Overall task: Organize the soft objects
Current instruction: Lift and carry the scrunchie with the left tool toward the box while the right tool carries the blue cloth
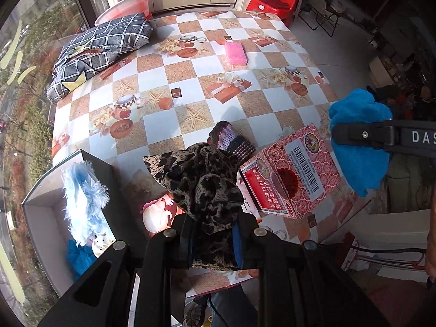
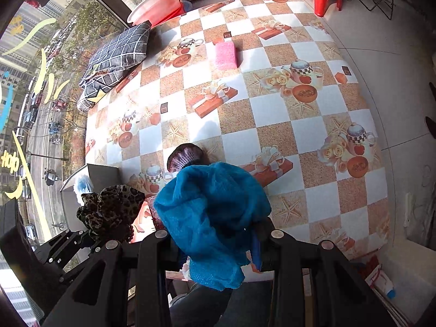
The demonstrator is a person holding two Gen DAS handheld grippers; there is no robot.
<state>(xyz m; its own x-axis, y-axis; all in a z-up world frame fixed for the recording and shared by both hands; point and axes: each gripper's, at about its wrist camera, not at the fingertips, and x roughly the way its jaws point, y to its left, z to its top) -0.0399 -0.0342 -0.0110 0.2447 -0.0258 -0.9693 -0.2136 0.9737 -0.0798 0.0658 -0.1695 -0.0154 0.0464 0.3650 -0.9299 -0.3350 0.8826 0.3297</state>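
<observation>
My left gripper [image 1: 214, 234] is shut on a leopard-print cloth [image 1: 203, 182], lifted above the table's near edge. The same leopard-print cloth [image 2: 111, 207] shows at the lower left of the right wrist view. My right gripper [image 2: 218, 245] is shut on a bright blue cloth [image 2: 215, 218], which hangs bunched over its fingers. In the left wrist view that blue cloth [image 1: 359, 139] hangs at the right, held by the right gripper [image 1: 362, 136]. A purple knitted piece [image 1: 231, 141] lies on the table behind the leopard cloth. An open grey box [image 1: 38, 218] at the left holds a fluffy light-blue item [image 1: 84, 190].
A red patterned carton [image 1: 294, 174] lies on the checkered tablecloth [image 1: 190, 81] near the right. A pink sponge [image 1: 235, 51] rests farther back. A dark grid-patterned cushion [image 1: 103, 46] and a pink basin [image 1: 125, 8] sit at the far left. A red plastic chair [image 1: 275, 0] stands beyond the table.
</observation>
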